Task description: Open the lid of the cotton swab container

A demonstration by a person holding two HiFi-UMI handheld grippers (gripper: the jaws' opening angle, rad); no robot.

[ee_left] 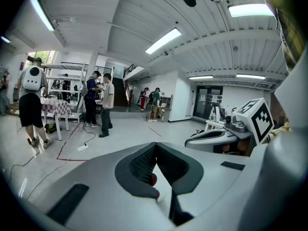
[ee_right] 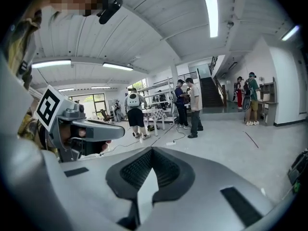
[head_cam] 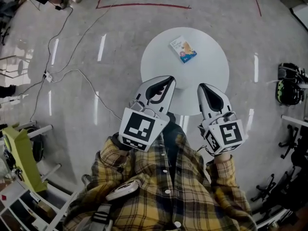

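A small flat cotton swab container (head_cam: 183,49) with a blue and orange printed lid lies on the far part of a round white table (head_cam: 211,76). My left gripper (head_cam: 171,79) hangs over the table's near left edge, shut with nothing between its jaws. To its right, my right gripper (head_cam: 202,86) is over the near edge too, also shut and empty. Both point toward the container from well short of it. In the left gripper view the jaws (ee_left: 155,148) meet at the tip; the right gripper view shows its tips (ee_right: 152,150) closed as well. The container appears in neither gripper view.
The table stands on a glossy grey floor with white cables (head_cam: 72,71) trailing left and red tape lines (head_cam: 144,5) beyond. A yellow-green chair (head_cam: 21,153) is at the left, black gear (head_cam: 288,88) at the right. Several people (ee_left: 98,102) stand far off in the hall.
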